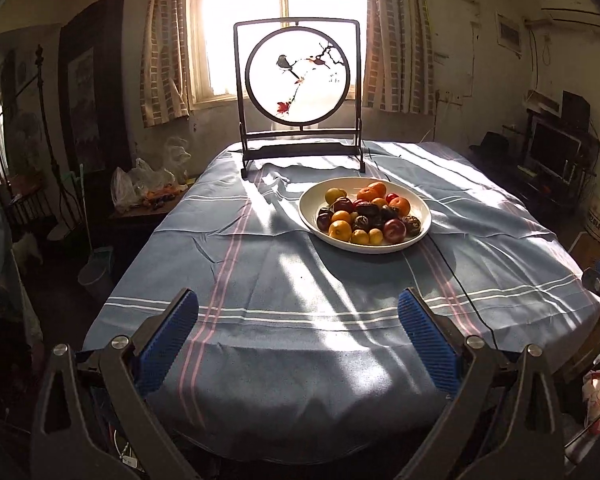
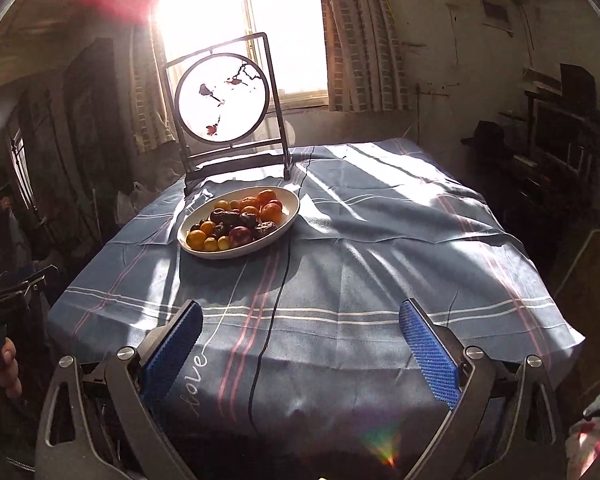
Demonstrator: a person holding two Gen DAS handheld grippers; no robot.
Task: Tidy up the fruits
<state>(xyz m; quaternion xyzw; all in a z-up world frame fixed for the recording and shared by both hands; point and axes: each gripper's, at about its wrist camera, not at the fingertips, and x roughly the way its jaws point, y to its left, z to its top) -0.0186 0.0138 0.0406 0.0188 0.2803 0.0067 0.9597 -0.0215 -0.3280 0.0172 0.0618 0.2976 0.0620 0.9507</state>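
Both grippers are hovering over the near edge of a blue striped tablecloth point(image 1: 300, 280), the left gripper point(image 1: 298, 332) and right gripper point(image 2: 300, 340) each standing wide apart and holding nothing. The fruit point(image 1: 366, 216) is sitting heaped in a white bowl point(image 1: 312, 200) mid-table, before a framed bird screen point(image 1: 298, 76). Sorting appears finished, or not yet begun.

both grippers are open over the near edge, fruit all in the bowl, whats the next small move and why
Probably ease the left gripper forward toward the bowl. Both it and the right gripper are open and empty, well short of the piled fruit, and the cloth between is bare.
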